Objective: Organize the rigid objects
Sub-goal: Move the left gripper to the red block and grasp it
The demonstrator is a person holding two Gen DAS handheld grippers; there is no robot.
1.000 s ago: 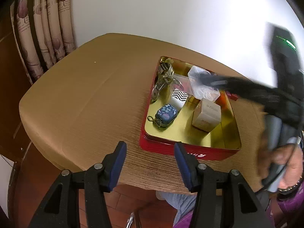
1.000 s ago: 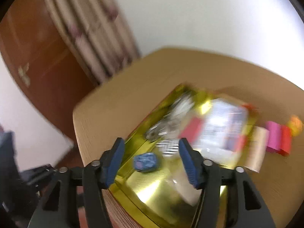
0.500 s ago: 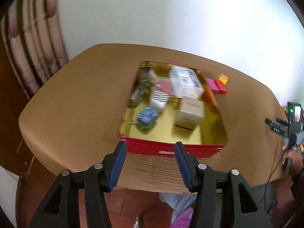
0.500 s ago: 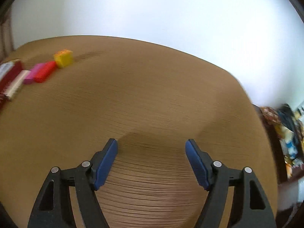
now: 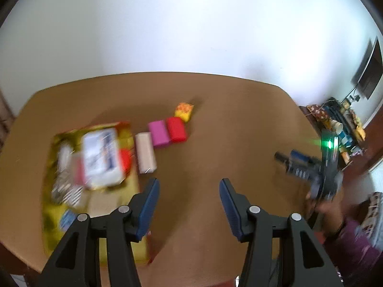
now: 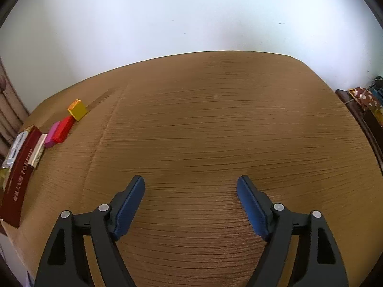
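A red tin tray (image 5: 51, 229) with a gold inside sits at the left of the brown table, blurred, holding several small items and a clear plastic box (image 5: 101, 157). Beside it lie a beige box (image 5: 145, 152), a pink block (image 5: 158, 134), a red block (image 5: 176, 129) and a yellow block (image 5: 183, 111). My left gripper (image 5: 189, 206) is open and empty over bare table right of the tray. My right gripper (image 6: 191, 206) hovers over bare table, its jaws opening with nothing between them. The tray's red wall (image 6: 19, 179) and the yellow block (image 6: 77, 110) lie far left there.
The brown table (image 6: 215, 124) stands against a white wall. A dark side shelf with clutter (image 5: 340, 119) stands at the right. In the left wrist view the person's hand and purple sleeve (image 5: 352, 236) hold the other gripper (image 5: 308, 167) at the right edge.
Both views have swung right: the tray slid from centre to the left edge. The right gripper left the tray for bare table and its jaws widened. The left jaws kept their gap.
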